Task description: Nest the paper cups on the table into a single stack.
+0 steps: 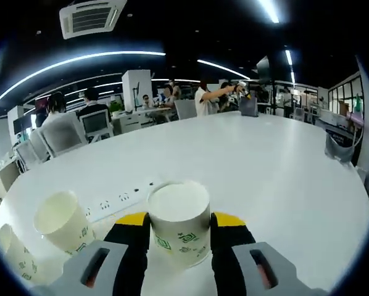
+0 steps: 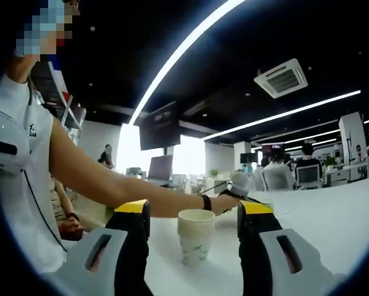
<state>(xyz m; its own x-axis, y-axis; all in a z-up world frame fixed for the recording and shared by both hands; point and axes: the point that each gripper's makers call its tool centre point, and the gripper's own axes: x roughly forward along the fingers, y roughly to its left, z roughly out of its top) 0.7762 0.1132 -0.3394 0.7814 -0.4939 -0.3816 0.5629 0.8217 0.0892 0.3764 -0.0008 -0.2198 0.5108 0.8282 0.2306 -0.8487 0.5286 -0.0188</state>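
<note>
A white paper cup (image 1: 179,229) with green print stands upright between my left gripper's (image 1: 180,221) yellow-tipped fingers, which press on both its sides. Left of it, a second cup (image 1: 62,221) leans on the white table (image 1: 271,166), and a third cup (image 1: 13,251) lies at the far left edge. In the right gripper view, a short nested stack of cups (image 2: 195,237) stands on the table between the wide-apart fingers of my right gripper (image 2: 194,209), with a gap on each side. A person's bare arm (image 2: 110,185) reaches across behind that stack.
A white power strip (image 1: 126,196) is set in the table just beyond the cups. Office chairs (image 1: 61,132) and seated people line the table's far edge. A grey bin (image 1: 339,148) stands at the right. A dark monitor (image 2: 160,126) hangs beyond the stack.
</note>
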